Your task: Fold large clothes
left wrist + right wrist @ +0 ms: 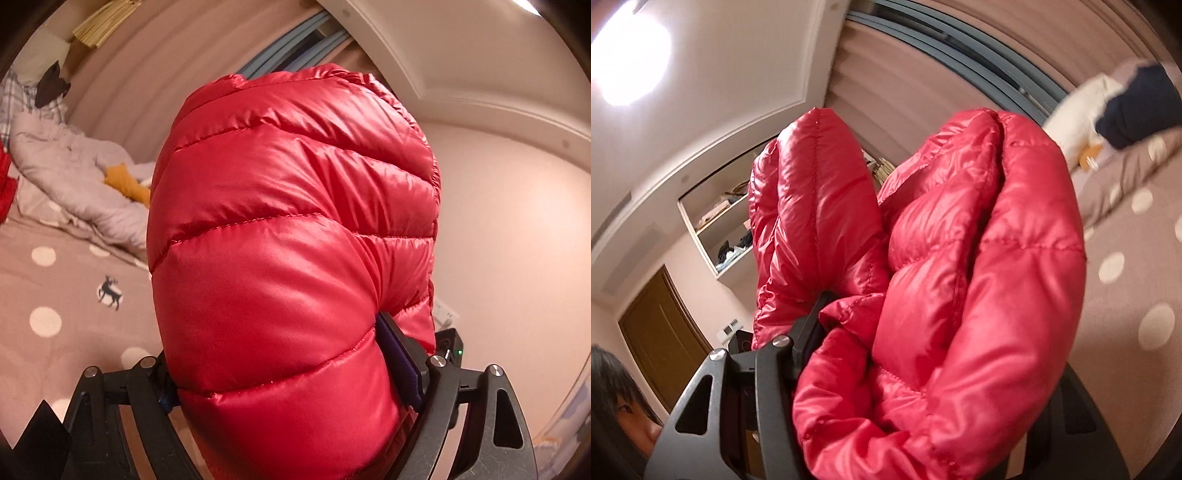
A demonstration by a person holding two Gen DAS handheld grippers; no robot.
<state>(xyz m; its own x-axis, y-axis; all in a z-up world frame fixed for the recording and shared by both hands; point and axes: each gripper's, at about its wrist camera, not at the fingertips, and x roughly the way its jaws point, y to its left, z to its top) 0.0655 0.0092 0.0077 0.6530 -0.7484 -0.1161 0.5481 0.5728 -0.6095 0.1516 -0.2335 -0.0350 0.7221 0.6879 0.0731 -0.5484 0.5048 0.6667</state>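
— Left wrist view first: what's the left gripper [284, 373] got?
— A fat bunch of the red puffy jacket [291, 236]. Its two fingers are pressed in on either side, and the quilted bulk rises straight ahead of them, filling the middle of the view.
— And off to its side?
— To its left, a brown bedspread [55, 295] with white dots and a little deer print; further off, a rumpled grey duvet [74, 177].
— The right one?
— In the right wrist view the right gripper [908, 332] is clamped on the jacket [960, 258] too. One dark finger [809, 325] shows on the left, sunk into the folds; the other is hidden behind the cloth. Two padded lobes stand up ahead of it.
— So the jacket's off the bed?
— Held up between both, with ceiling and wall behind it. A ceiling lamp [631, 51] glows at the upper left of that view.
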